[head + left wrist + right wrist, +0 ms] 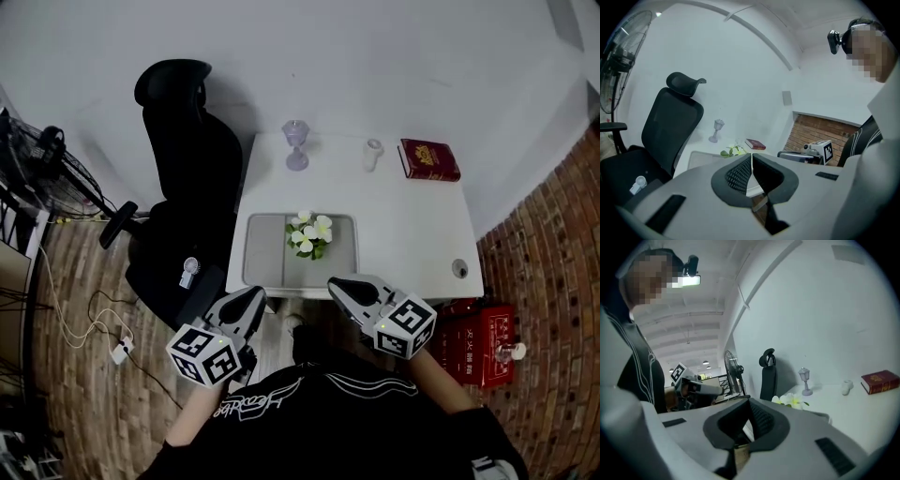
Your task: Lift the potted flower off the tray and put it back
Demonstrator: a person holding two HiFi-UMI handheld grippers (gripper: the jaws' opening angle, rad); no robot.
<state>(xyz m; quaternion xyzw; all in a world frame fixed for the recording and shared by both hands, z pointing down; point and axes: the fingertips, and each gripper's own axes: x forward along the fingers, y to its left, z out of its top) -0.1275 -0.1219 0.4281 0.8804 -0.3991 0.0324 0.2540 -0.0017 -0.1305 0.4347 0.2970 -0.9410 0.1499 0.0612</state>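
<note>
**A:** Entry: where is the small potted flower, white blossoms over green leaves?

**B:** Upright on the flat grey rectangular tray, in its right half. From the head view the blossoms hide the pot. The tray lies by the near edge of the white worktop — presumably so it can be reached from the person's side without leaning across.

**A:** The tools?

**B:** The left tool and right tool both hang just short of that near edge, one to each side, noses aimed toward the tray. Neither touches anything.

**A:** Jaw state?

**B:** Left gripper view: the pads meet at the tips with nothing between them. Right gripper view: the same, jaws together and empty. Both are closed on air.

**A:** Reading?

**B:** The flower is in no grip, so no lift is under way here. Either tool would have to open before it could take the pot. Whether this comes ahead of the lift or after the return, I cannot tell from how things lie.

**A:** Anything in the way?

**B:** A pale purple goblet-shaped ornament, a small white object and a dark red hardcover book line the far edge, well apart from the tray — none stands between the tools and the flower. A black mesh office chair stands off the worktop's left side.
</note>
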